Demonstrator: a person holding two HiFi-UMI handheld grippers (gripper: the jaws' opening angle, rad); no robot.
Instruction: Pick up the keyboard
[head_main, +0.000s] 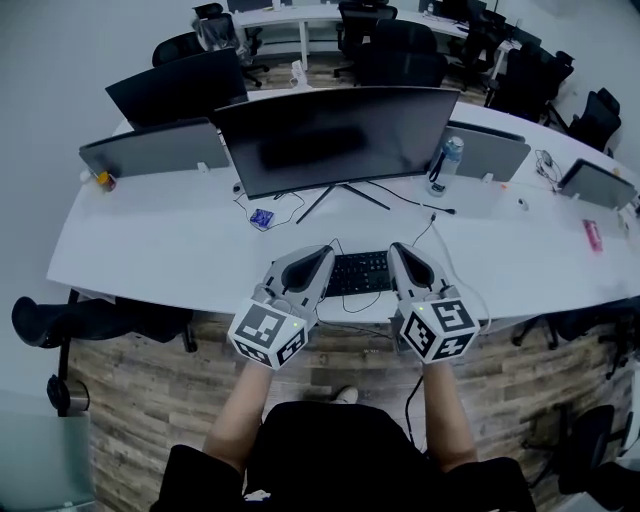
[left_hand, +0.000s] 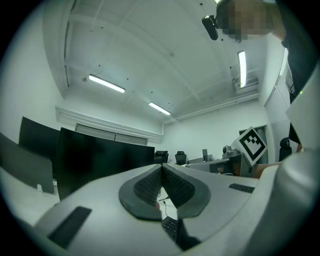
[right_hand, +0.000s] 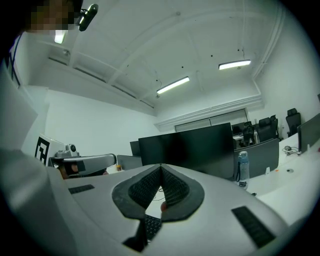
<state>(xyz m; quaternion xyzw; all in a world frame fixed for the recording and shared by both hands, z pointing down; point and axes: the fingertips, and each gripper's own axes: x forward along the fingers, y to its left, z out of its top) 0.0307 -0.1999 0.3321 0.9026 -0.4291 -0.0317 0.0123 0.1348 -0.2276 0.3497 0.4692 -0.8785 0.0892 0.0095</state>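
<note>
Head view: black keyboard (head_main: 358, 272) lay flat on white desk (head_main: 150, 250), ends covered by left gripper (head_main: 328, 252) and right gripper (head_main: 396, 248); both grippers' jaws closed, empty.

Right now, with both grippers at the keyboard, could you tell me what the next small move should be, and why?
Probably open both grippers first: the left gripper and right gripper sit at the two ends of the keyboard, both shut and empty, so neither can grip it yet.
</note>
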